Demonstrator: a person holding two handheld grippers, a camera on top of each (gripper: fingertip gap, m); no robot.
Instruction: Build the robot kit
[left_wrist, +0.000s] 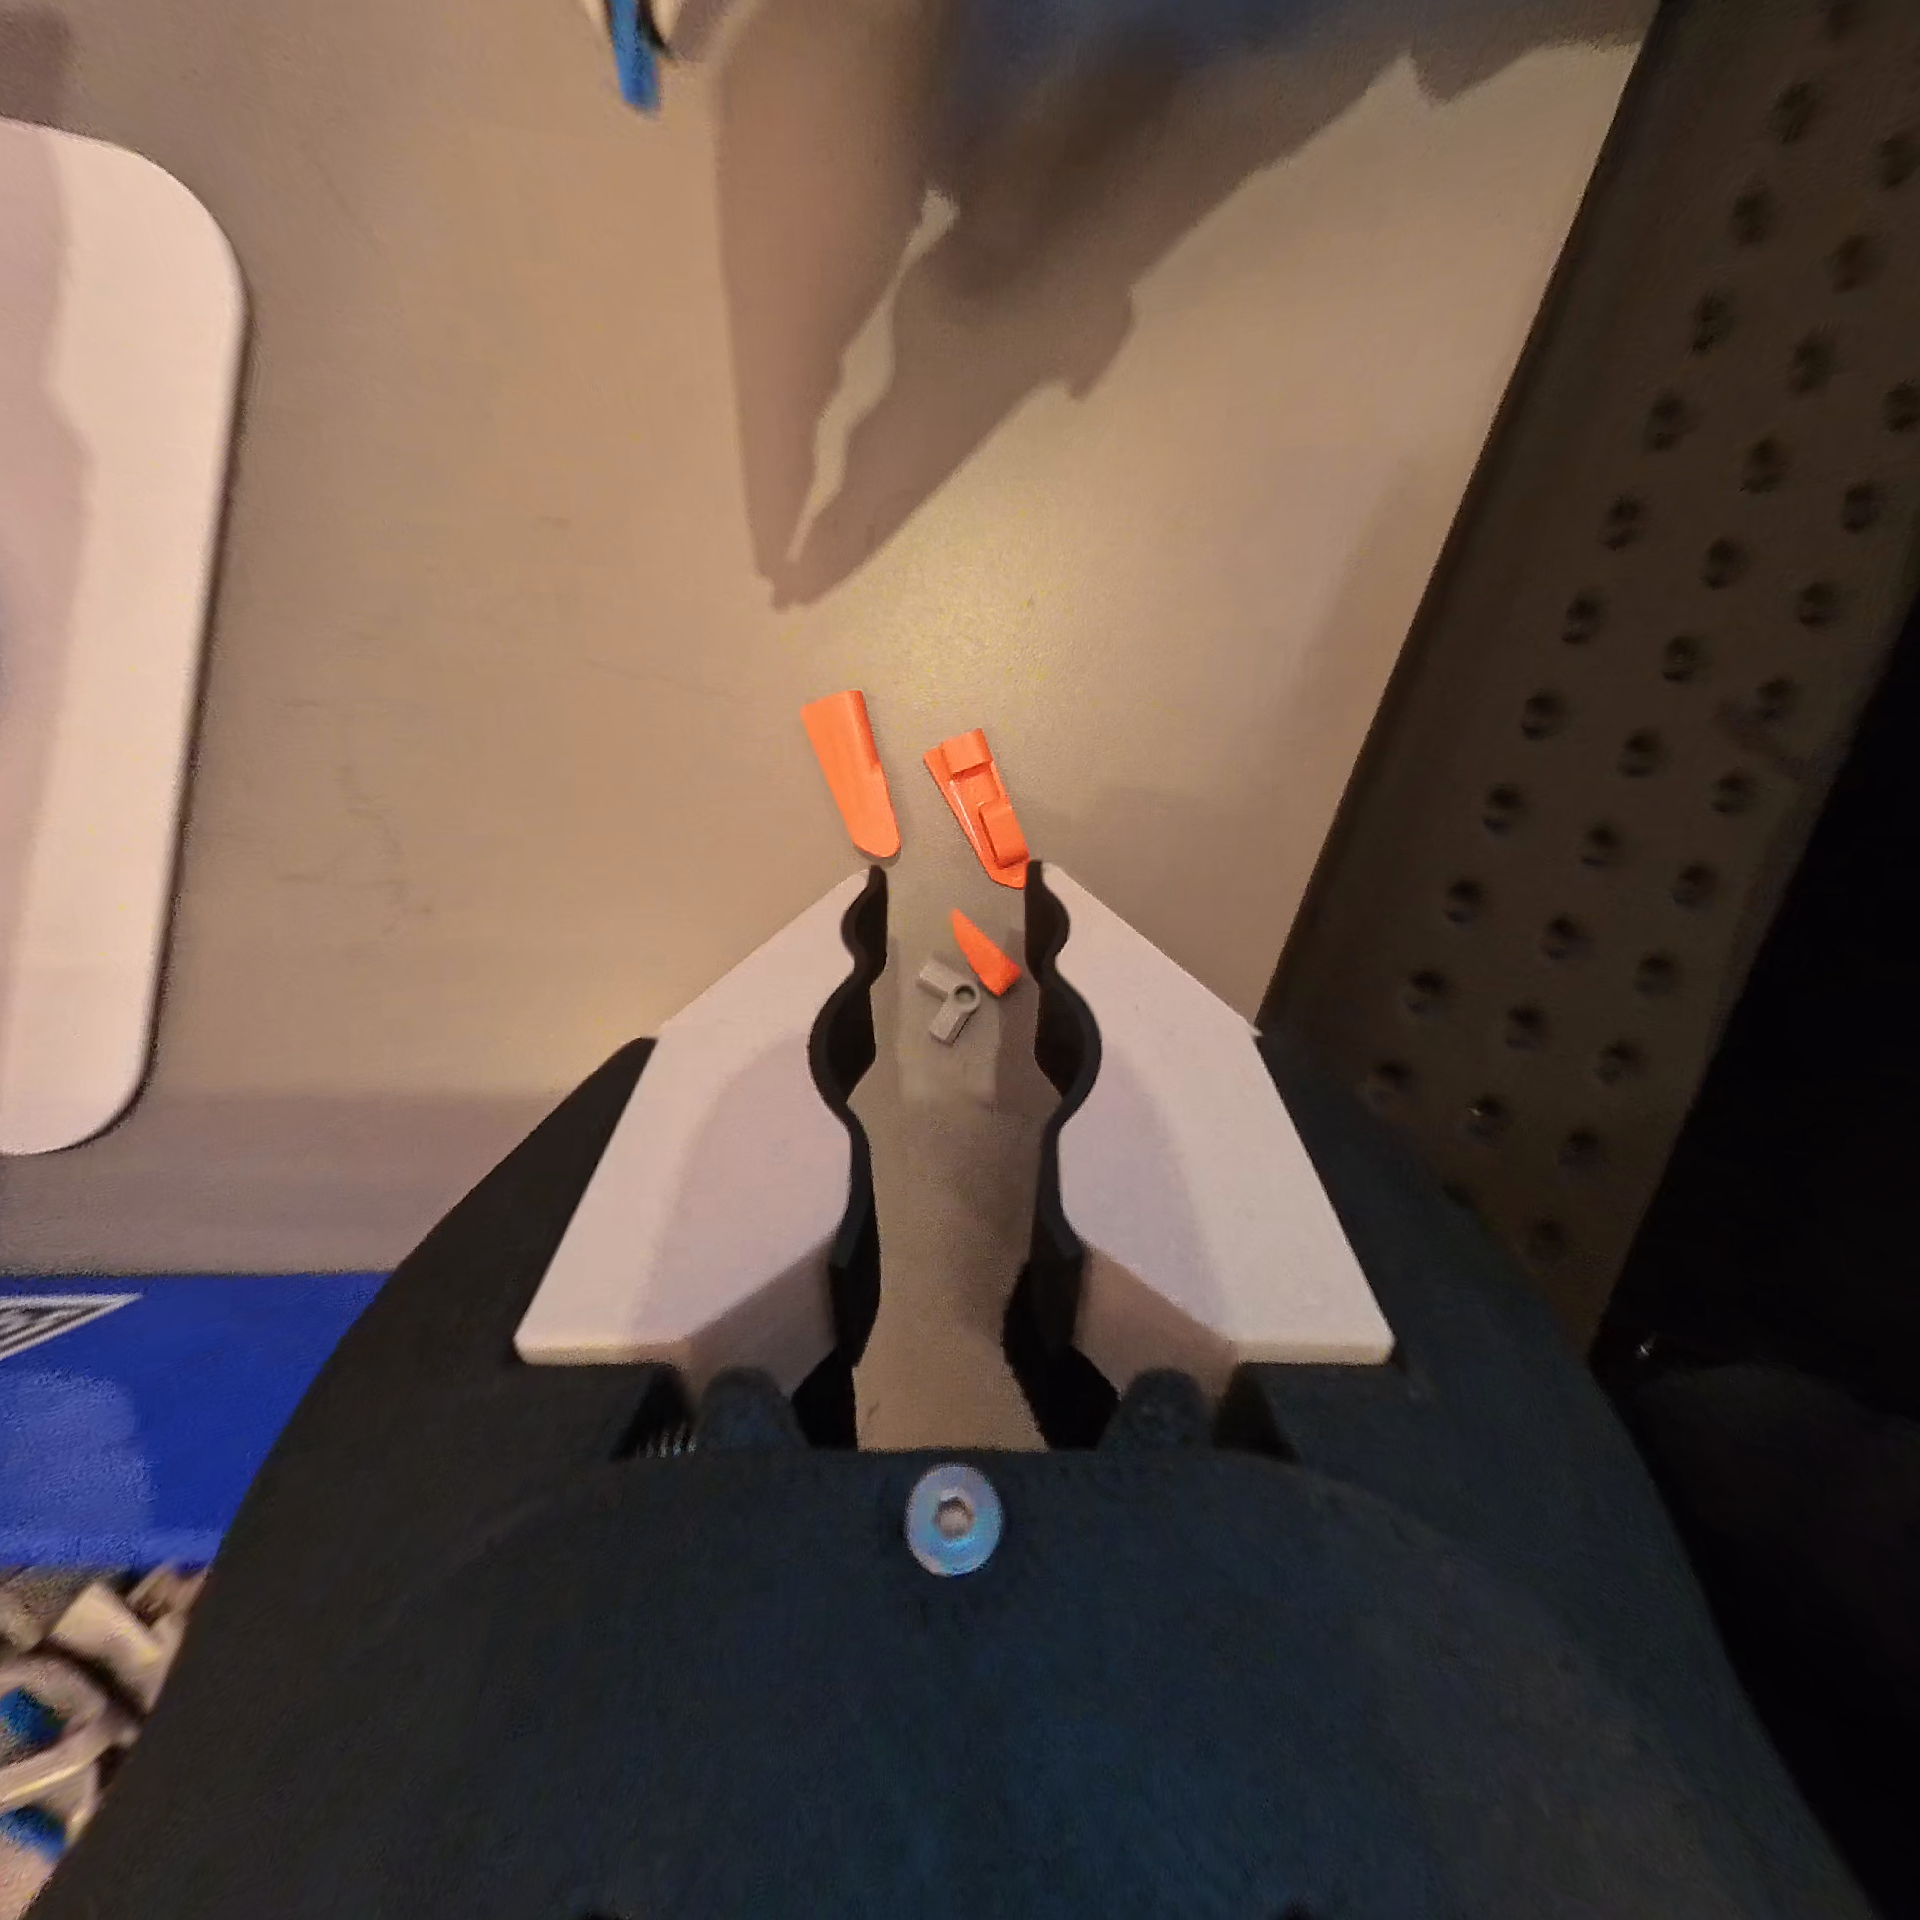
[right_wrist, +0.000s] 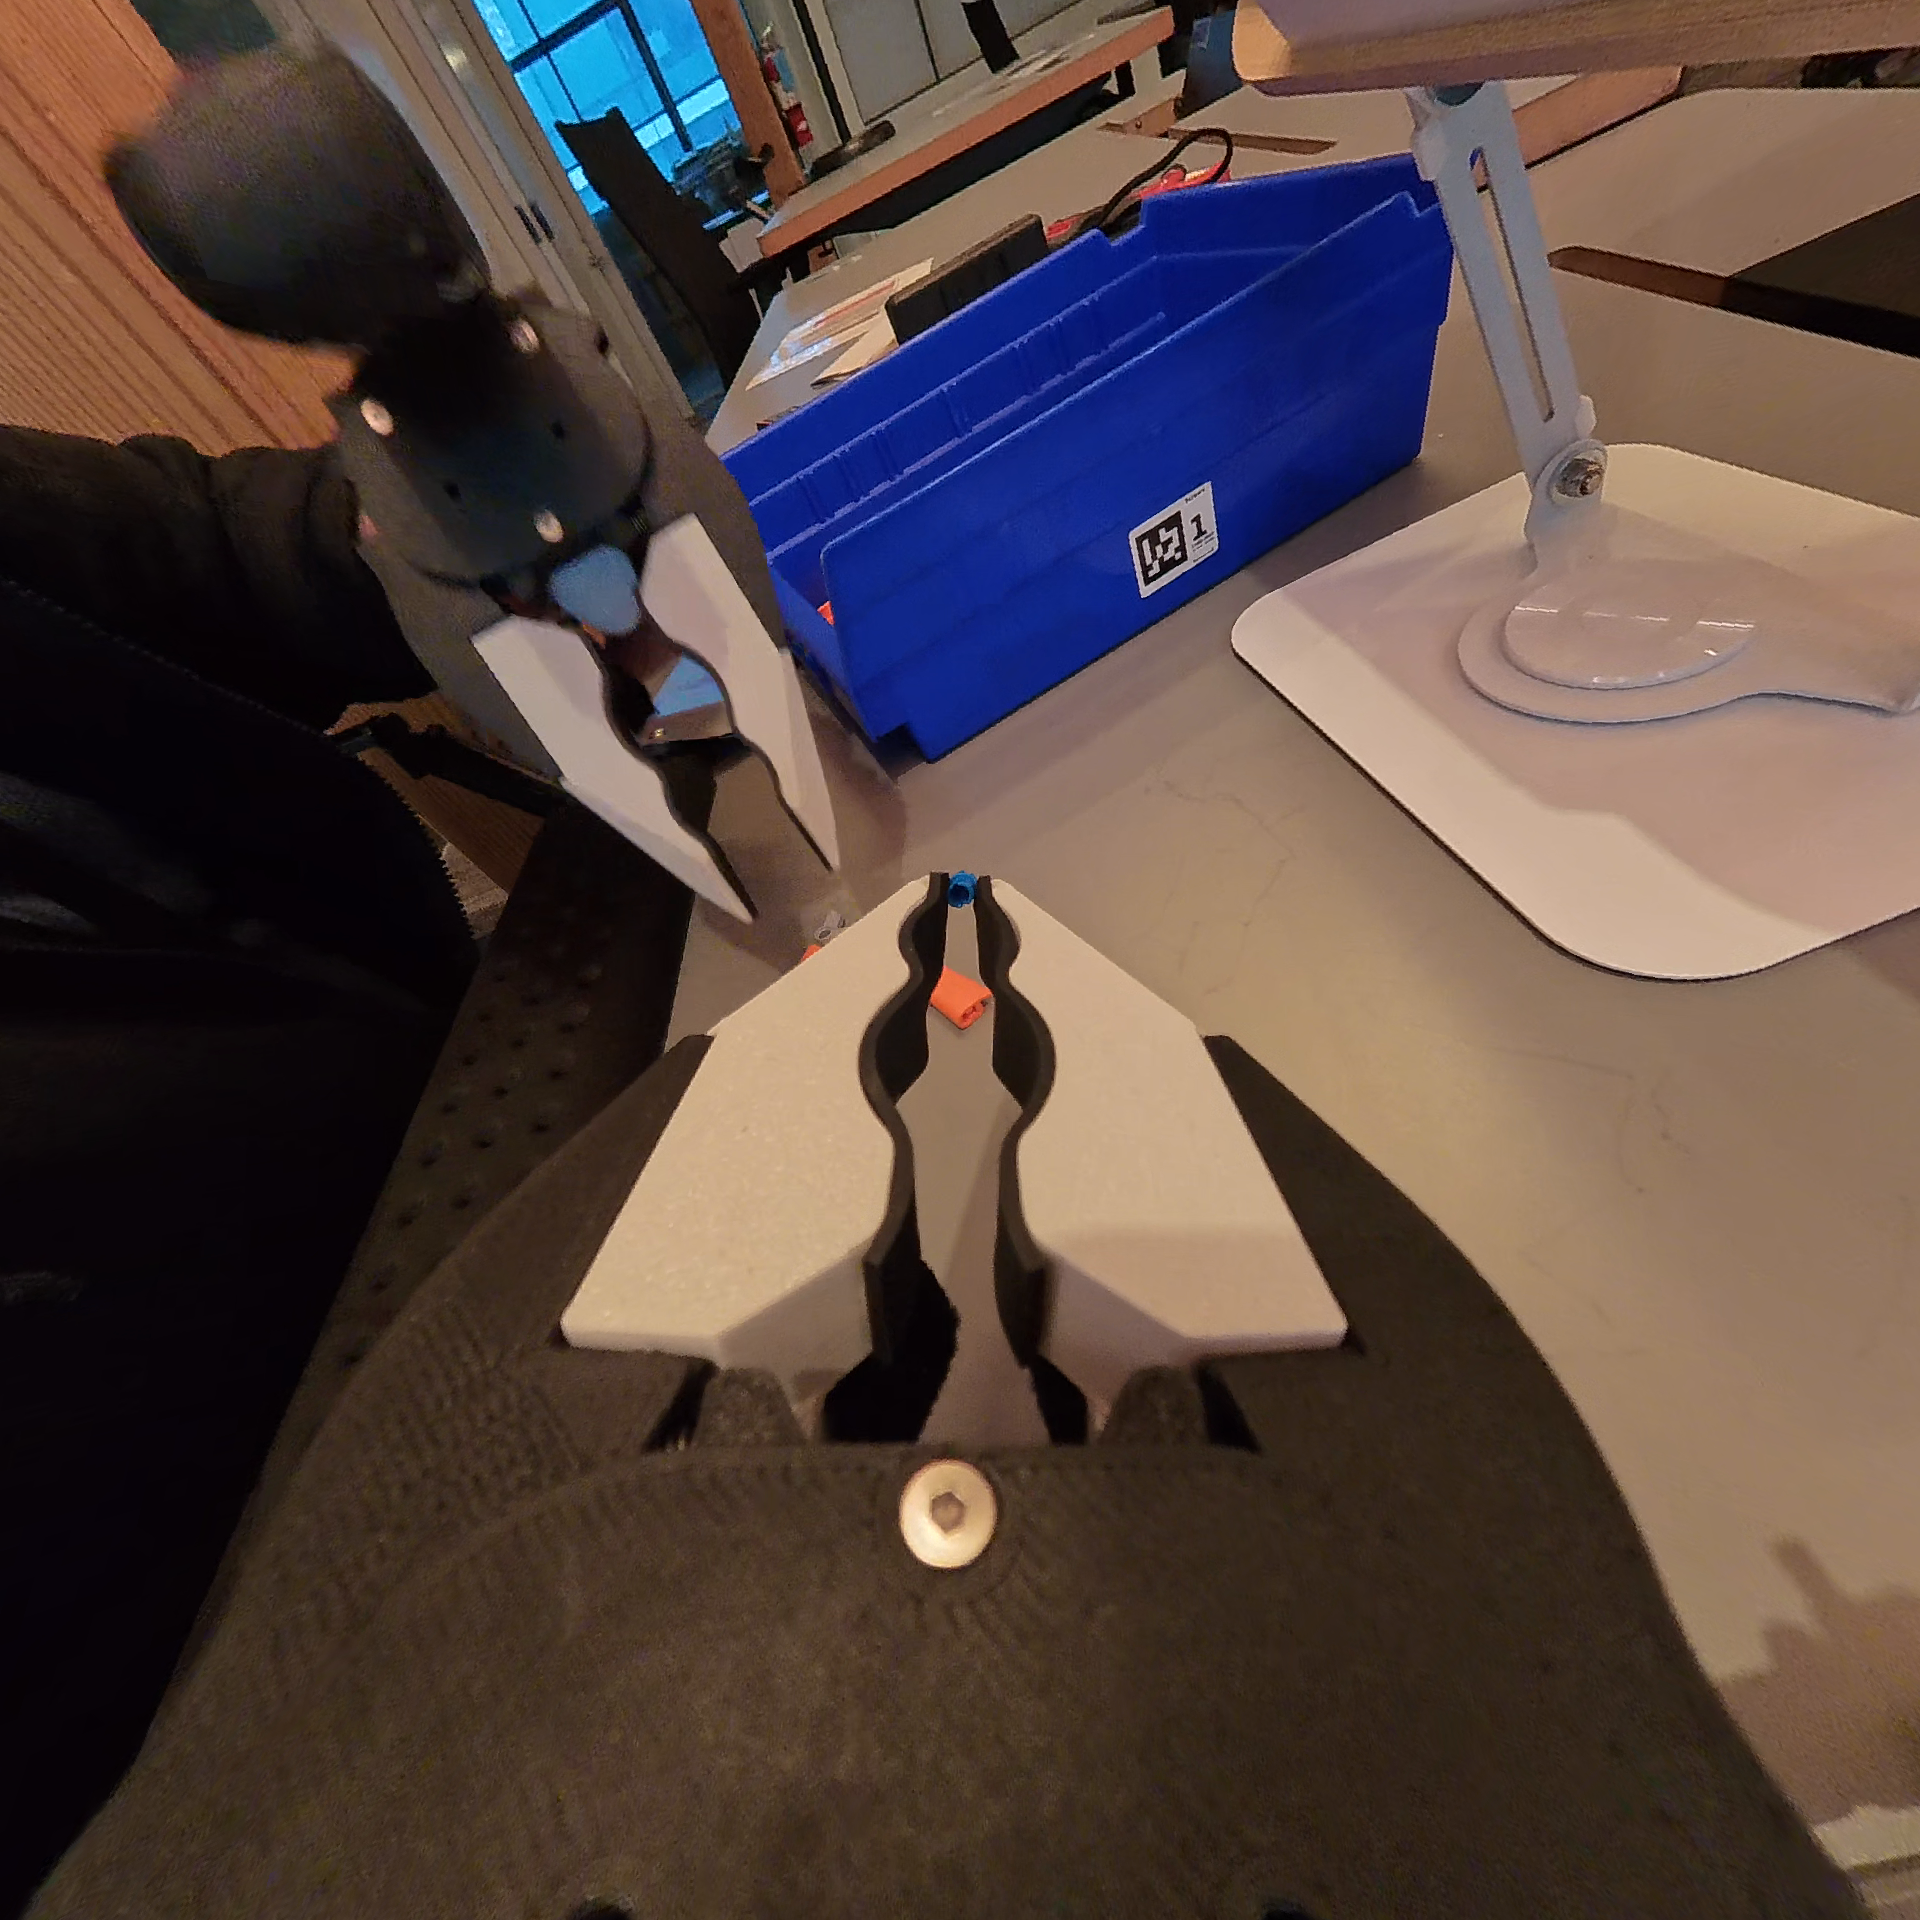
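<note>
Grey table (right_wrist: 1299, 1039) bears blue bin (right_wrist: 1091, 436), white stand base (right_wrist: 1507, 748).

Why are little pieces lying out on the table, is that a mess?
A bit. Three orange pieces and a small grey connector lie loose on the table, outside the blue bin, under the open left gripper. Nothing looks broken.
</note>
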